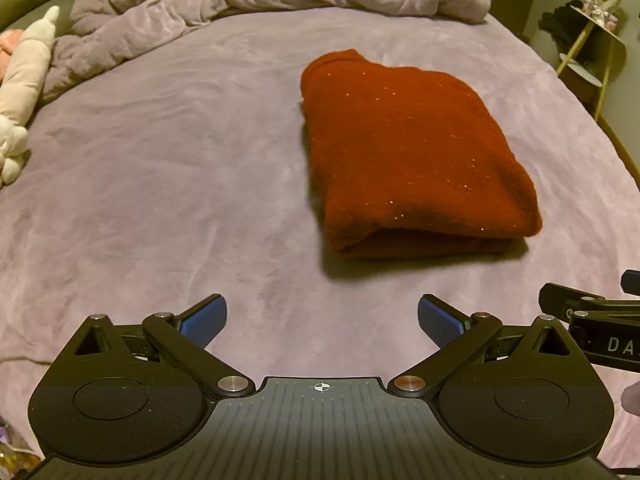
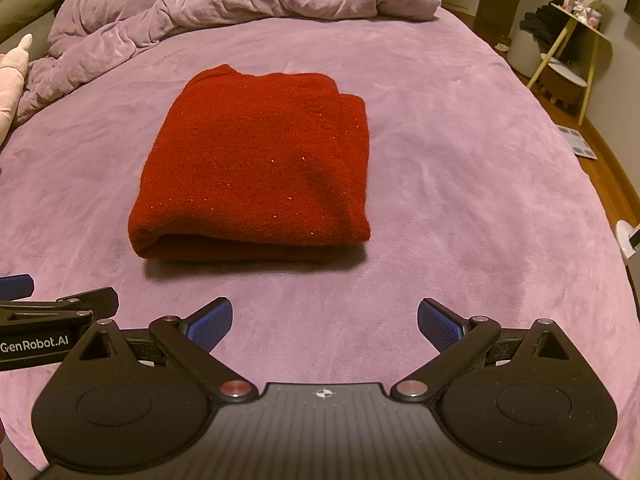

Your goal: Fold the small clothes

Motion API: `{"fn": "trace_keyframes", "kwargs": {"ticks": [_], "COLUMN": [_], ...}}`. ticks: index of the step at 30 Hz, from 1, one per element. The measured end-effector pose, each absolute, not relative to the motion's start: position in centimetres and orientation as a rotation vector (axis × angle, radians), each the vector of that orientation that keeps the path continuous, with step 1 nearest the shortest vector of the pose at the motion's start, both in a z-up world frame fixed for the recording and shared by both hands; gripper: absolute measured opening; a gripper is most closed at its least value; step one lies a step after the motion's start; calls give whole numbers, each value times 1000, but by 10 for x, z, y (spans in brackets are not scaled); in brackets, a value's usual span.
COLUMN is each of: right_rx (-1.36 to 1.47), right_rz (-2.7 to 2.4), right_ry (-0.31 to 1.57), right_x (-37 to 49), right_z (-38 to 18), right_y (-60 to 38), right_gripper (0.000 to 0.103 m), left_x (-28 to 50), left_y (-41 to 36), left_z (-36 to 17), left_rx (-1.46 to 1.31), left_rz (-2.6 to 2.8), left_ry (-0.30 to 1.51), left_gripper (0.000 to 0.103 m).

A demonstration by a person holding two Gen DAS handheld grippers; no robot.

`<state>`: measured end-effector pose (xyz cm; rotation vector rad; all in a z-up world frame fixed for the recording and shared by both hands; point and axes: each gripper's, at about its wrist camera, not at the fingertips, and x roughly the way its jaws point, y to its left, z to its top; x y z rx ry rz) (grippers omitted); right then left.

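Observation:
A red knitted garment (image 1: 412,152) with small glittering specks lies folded into a thick rectangle on the purple bed cover (image 1: 160,184). It also shows in the right wrist view (image 2: 256,168), ahead and slightly left. My left gripper (image 1: 322,320) is open and empty, held back from the garment's near edge. My right gripper (image 2: 324,322) is open and empty too, just short of the garment. Each gripper's side shows at the edge of the other's view.
A crumpled purple duvet (image 2: 248,4) is bunched along the far end of the bed. Plush toys (image 1: 24,80) lie at the left edge. A small wooden shelf stand (image 2: 568,52) and a wooden floor are to the right of the bed.

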<state>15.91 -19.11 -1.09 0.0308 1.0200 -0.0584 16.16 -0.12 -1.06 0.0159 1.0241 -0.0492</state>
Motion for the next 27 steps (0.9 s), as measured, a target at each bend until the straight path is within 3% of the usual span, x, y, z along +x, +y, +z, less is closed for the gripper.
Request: {"fn": "trace_keyframes", "kwargs": {"ticks": [27], "right_rx": [39], "right_rz": [-65], "right_ry": [1030], "right_x": [160], "right_z": [-16], "right_y": [-194], "right_gripper": [99], "left_x": [166], "left_y": [-1], "left_z": [-17], "left_rx": [-23], "left_rz": [-66], "left_ry": [1055], "left_gripper": [103]}}
